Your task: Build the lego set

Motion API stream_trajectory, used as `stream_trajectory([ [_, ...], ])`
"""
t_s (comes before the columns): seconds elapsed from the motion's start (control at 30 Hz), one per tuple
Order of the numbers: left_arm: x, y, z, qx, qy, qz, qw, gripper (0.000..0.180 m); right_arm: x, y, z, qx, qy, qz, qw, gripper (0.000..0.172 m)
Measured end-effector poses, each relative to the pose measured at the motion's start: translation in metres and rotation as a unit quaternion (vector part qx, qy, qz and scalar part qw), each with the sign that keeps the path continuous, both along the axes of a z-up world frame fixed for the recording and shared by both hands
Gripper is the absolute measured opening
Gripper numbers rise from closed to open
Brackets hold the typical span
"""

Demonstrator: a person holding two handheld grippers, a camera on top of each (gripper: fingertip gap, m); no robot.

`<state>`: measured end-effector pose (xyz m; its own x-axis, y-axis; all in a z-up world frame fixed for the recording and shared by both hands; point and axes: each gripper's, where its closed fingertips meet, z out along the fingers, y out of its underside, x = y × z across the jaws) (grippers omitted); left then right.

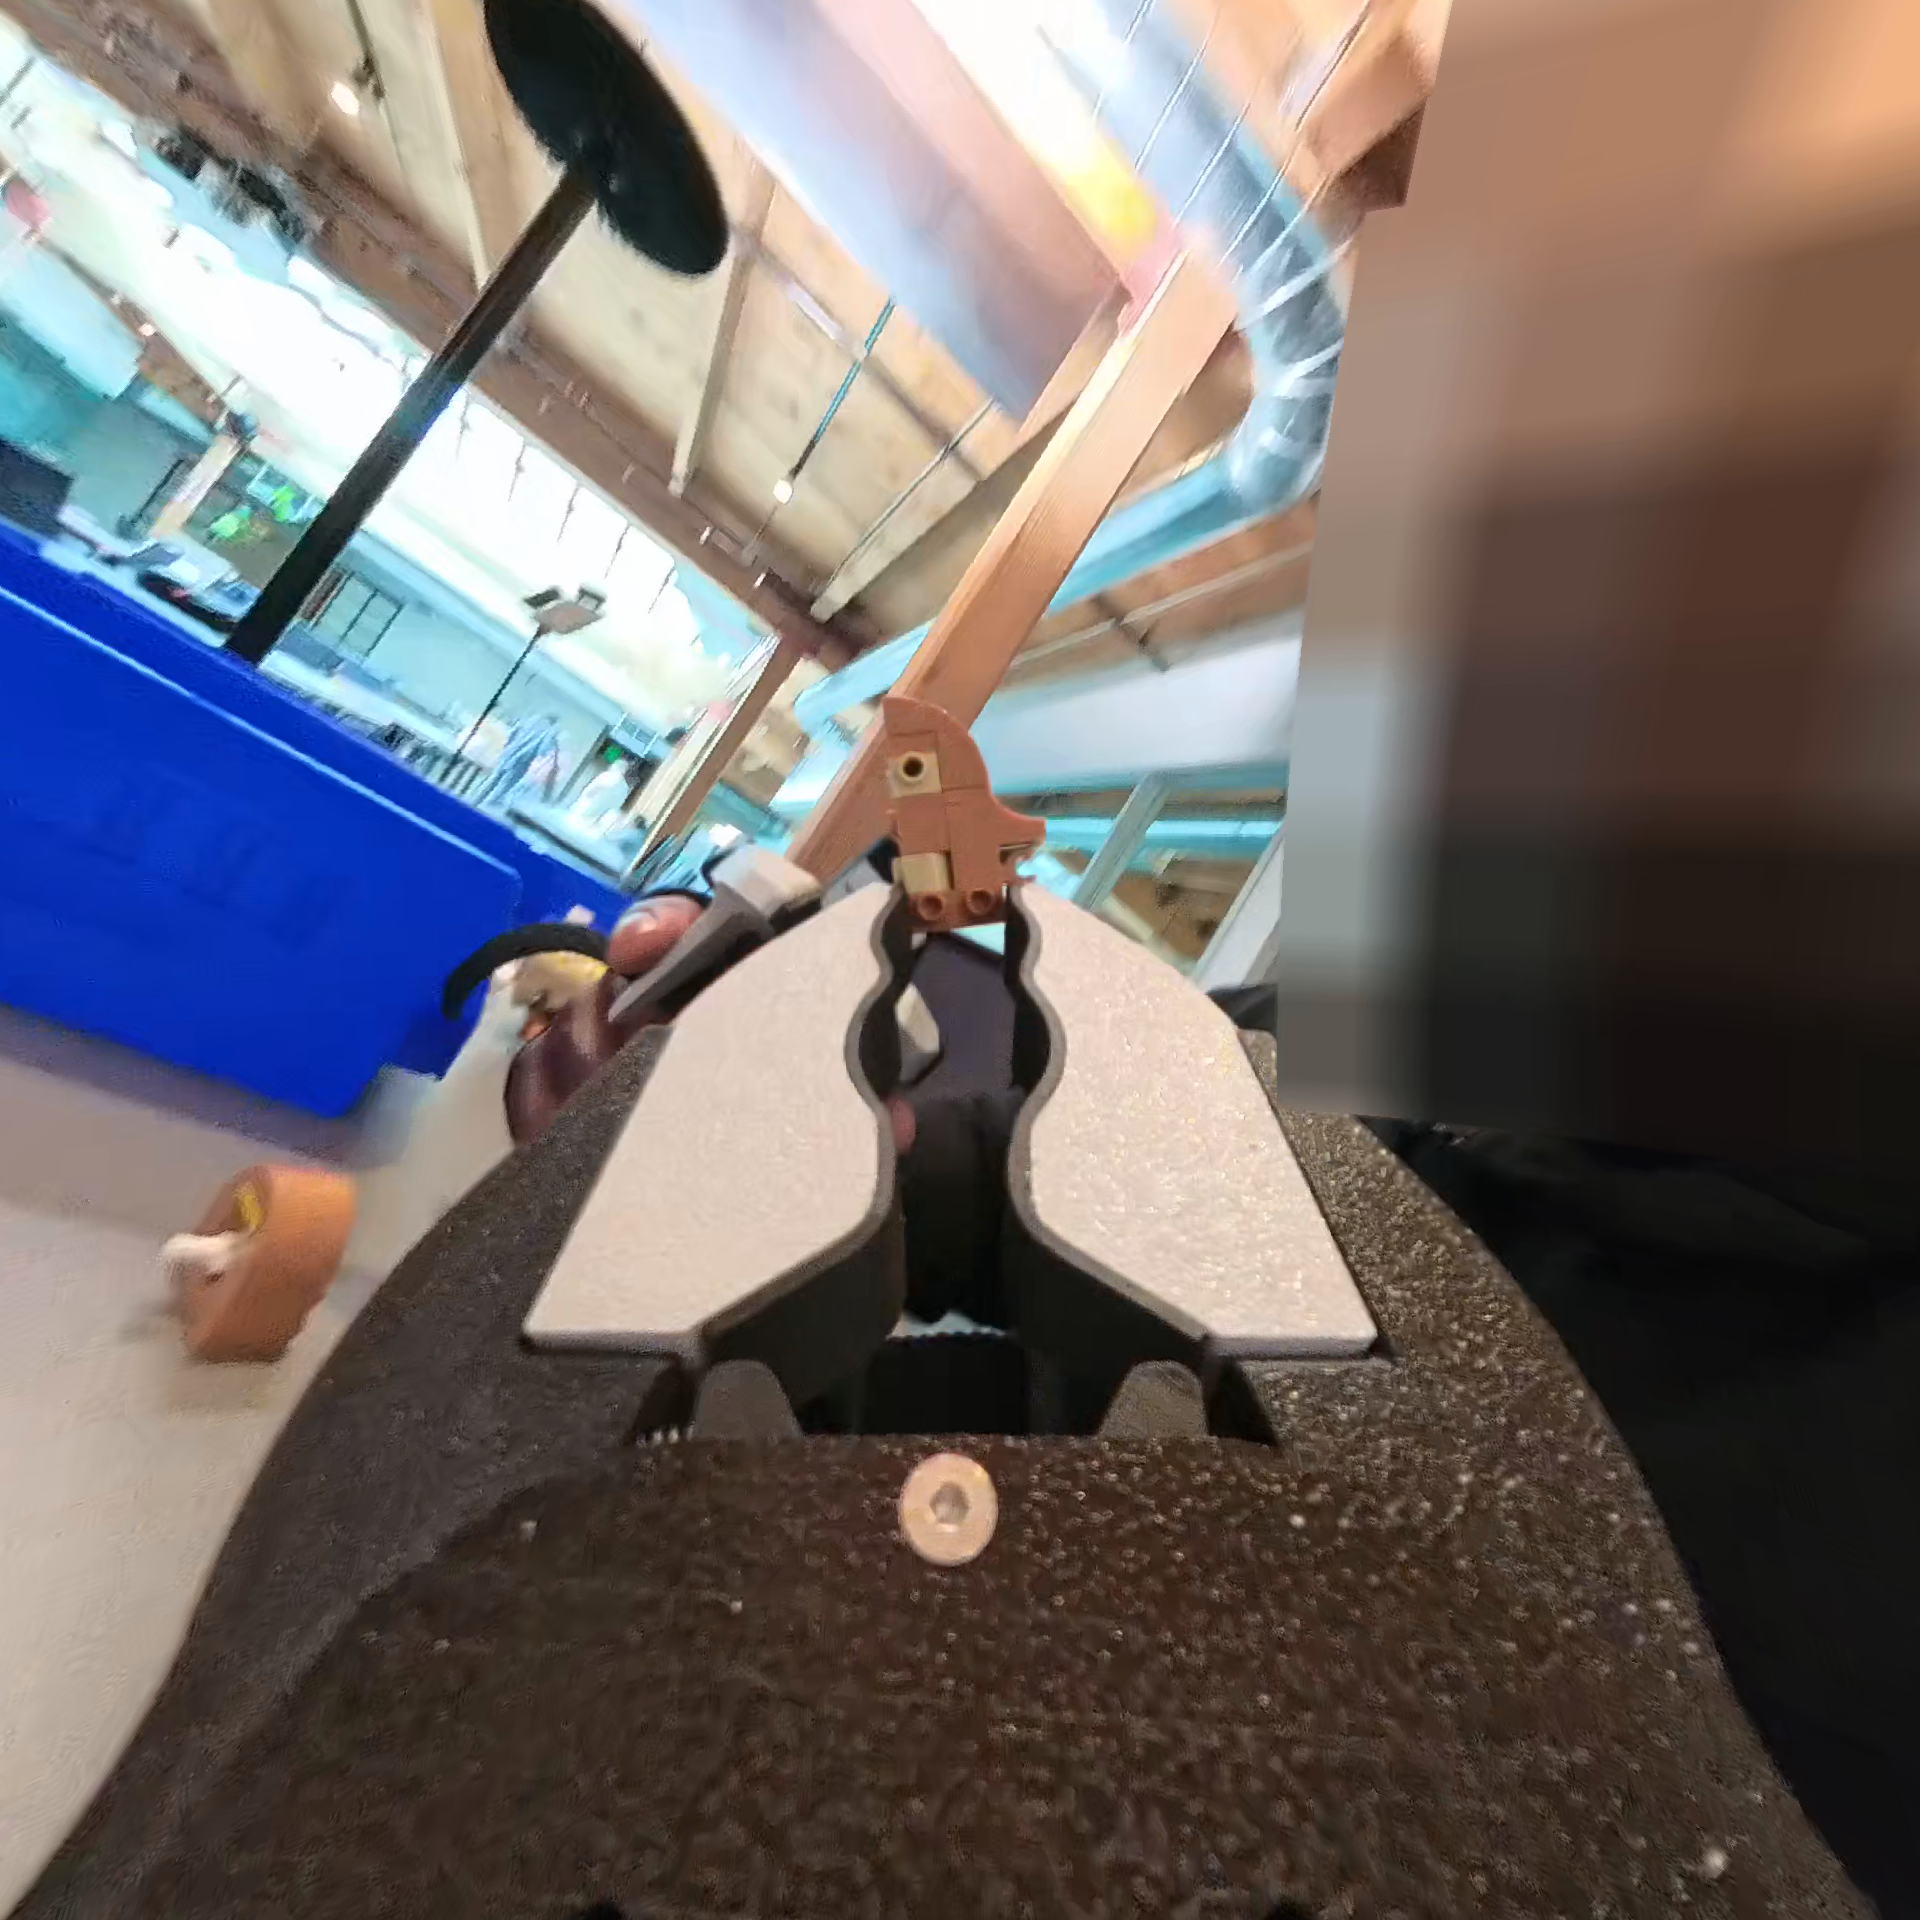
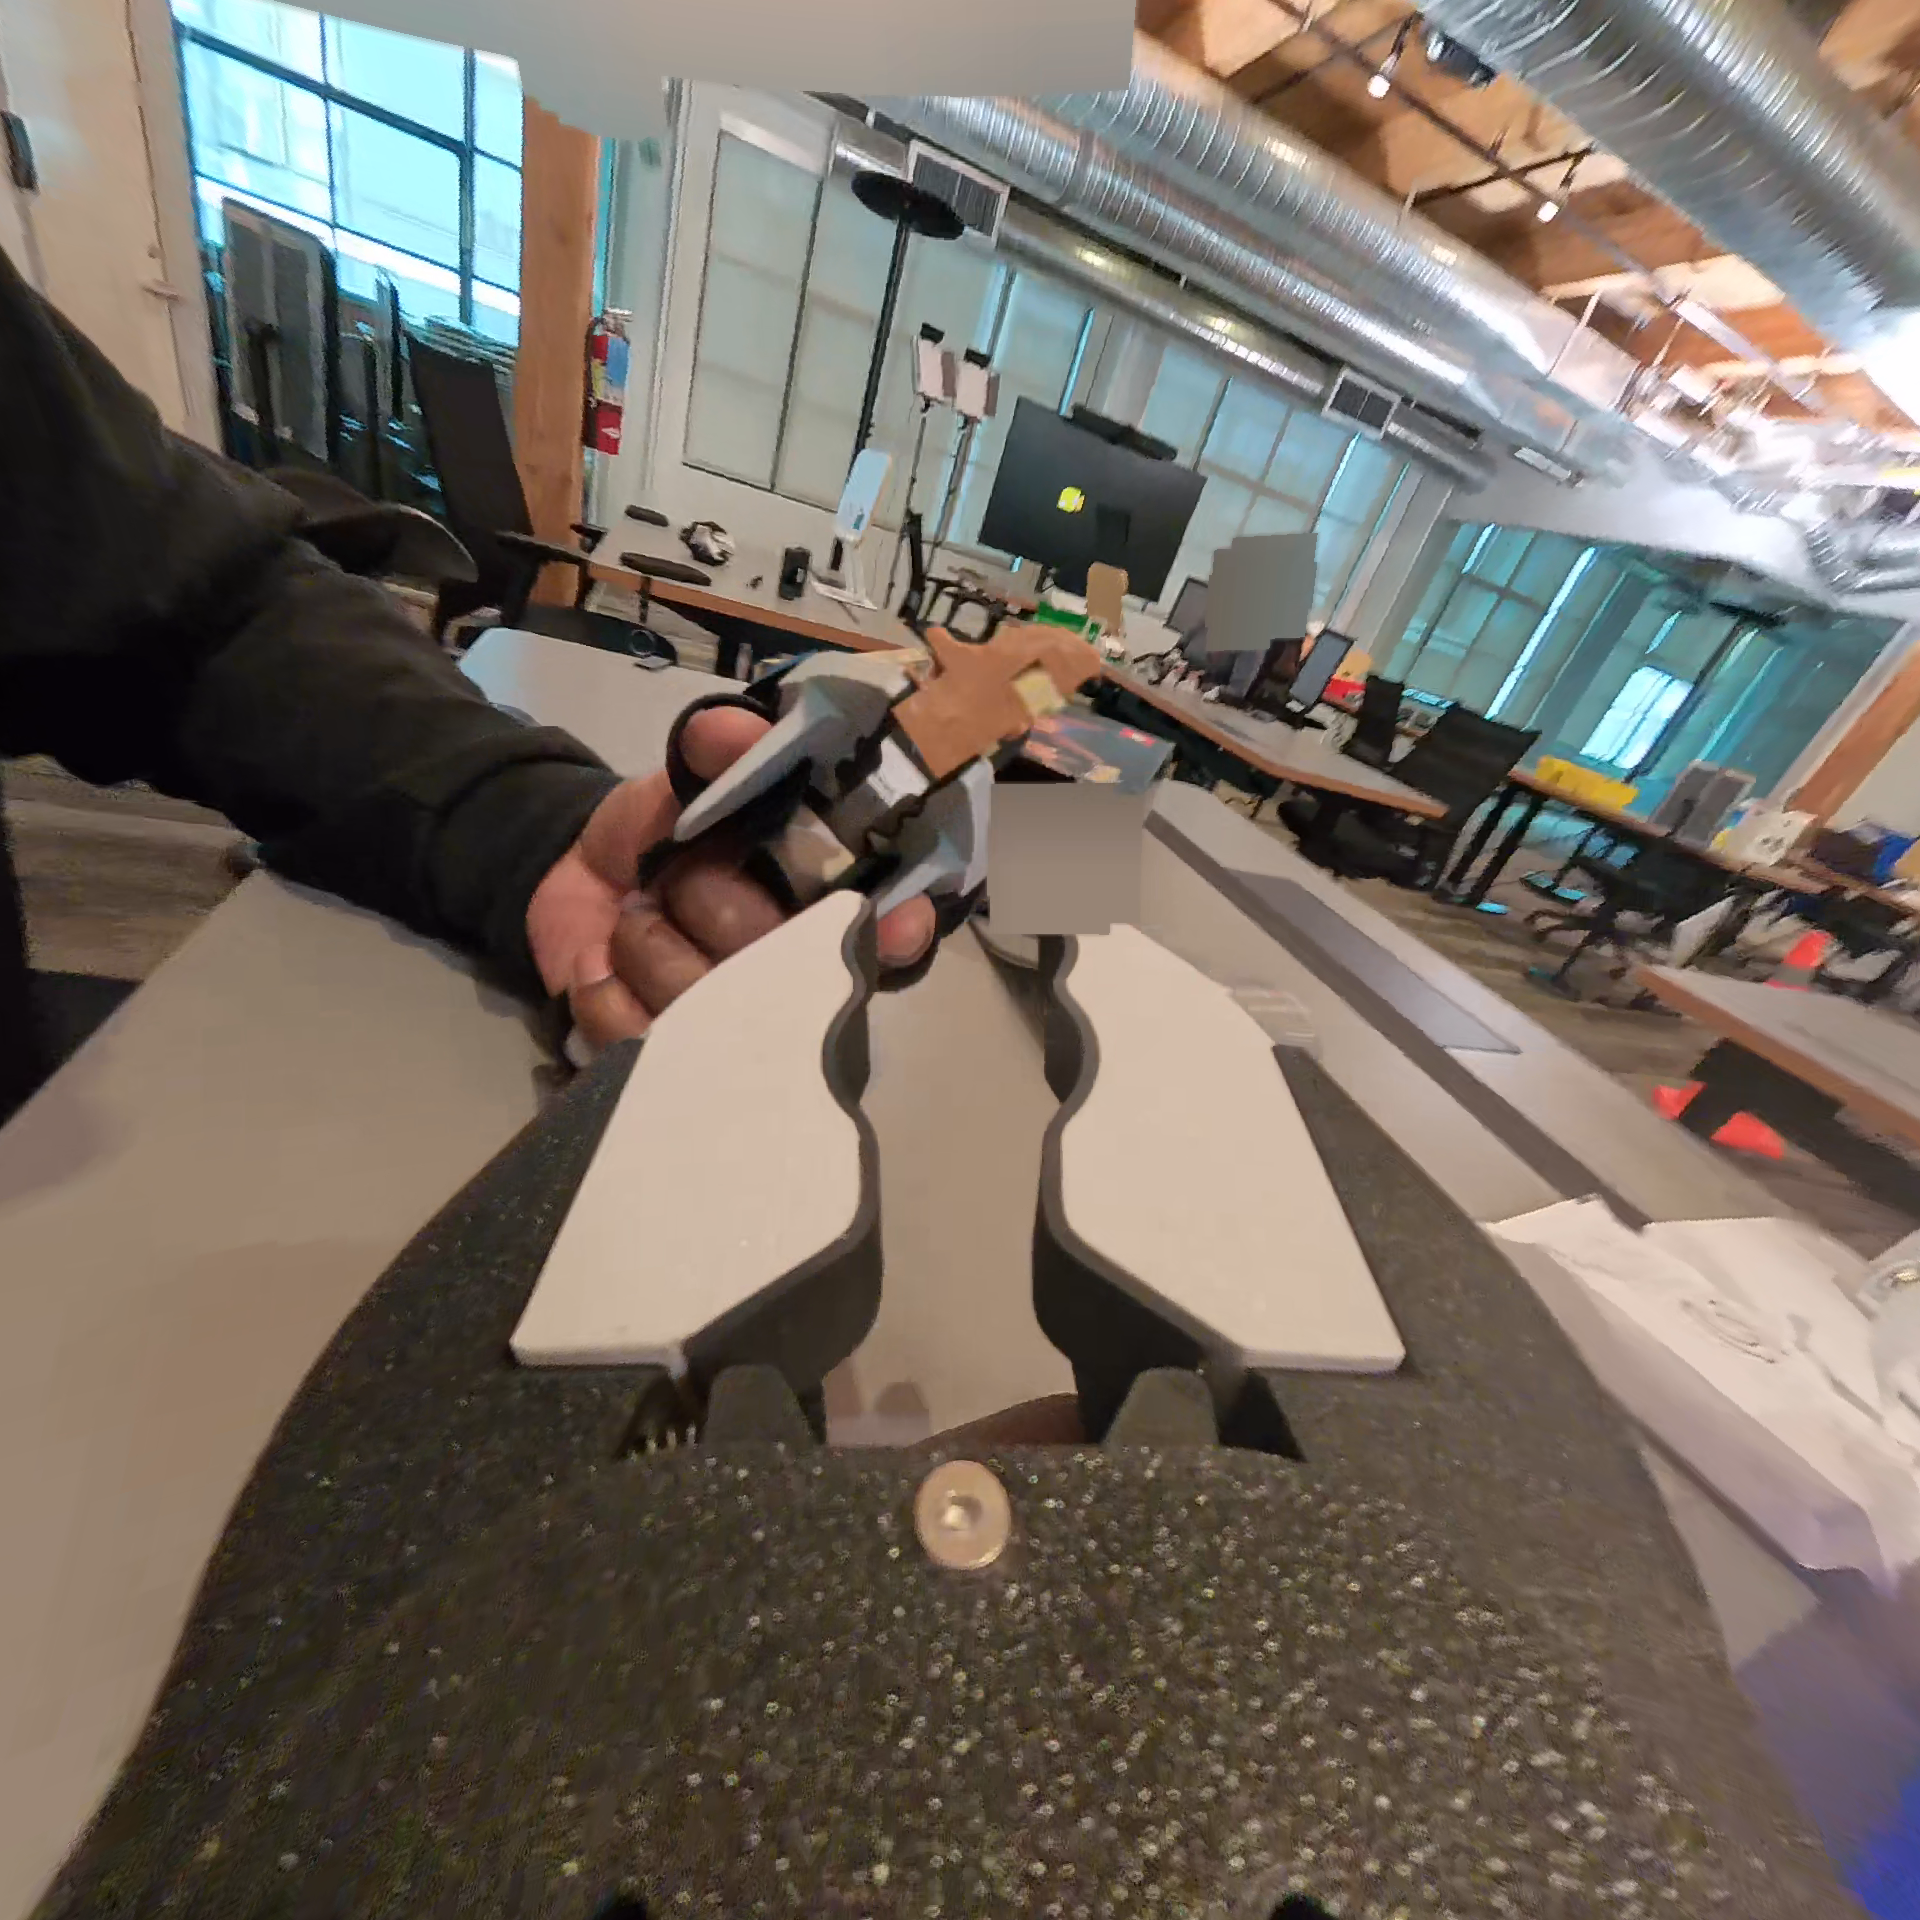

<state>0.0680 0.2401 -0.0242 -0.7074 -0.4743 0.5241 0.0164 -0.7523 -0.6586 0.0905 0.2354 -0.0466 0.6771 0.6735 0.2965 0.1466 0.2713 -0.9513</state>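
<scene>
Brick assembly [image 1: 951,821] — a small tan-brown build of toy bricks with a couple of cream pieces and two round studs on its lower edge — sits pinched at the very tips of my left gripper [image 1: 961,914]. I have it raised off the table and tilted up toward the ceiling beams, and only its bottom row is caught between the pads, so most of the piece stands clear above the fingers [image 1: 1122,1081]. I judge that grip is chosen to leave the upper part exposed and reachable from the side.

From the right wrist view I see the same left gripper [image 2: 914,748] farther off, held in a hand [image 2: 644,894] with a dark sleeve, the brown piece [image 2: 987,707] jutting out past its tips. That view agrees with the pinch.

My right gripper [image 2: 961,935] holds nothing: its fingers [image 2: 748,1132] stand spread, with bare grey table [image 2: 312,1039] showing through the gap. It hangs just beside and below the left hand, aimed roughly toward the piece but apart from it.

Elsewhere, a blue bin [image 1: 208,831] stands on the table at the left, and an orange-brown rounded object [image 1: 275,1262] lies near it — too blurred for me to name. White paper sheets [image 2: 1662,1330] lie on the table to my right.
</scene>
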Motion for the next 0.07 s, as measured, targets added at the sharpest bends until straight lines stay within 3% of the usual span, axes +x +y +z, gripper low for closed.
stream_trajectory([
  [0.07, 0.0035, 0.0019, 0.0031, -0.049, -0.022, -0.014, 0.998, 0.017, 0.0007, -0.0017, 0.0019, 0.033, -0.020, -0.022, 0.999, 0.031],
])
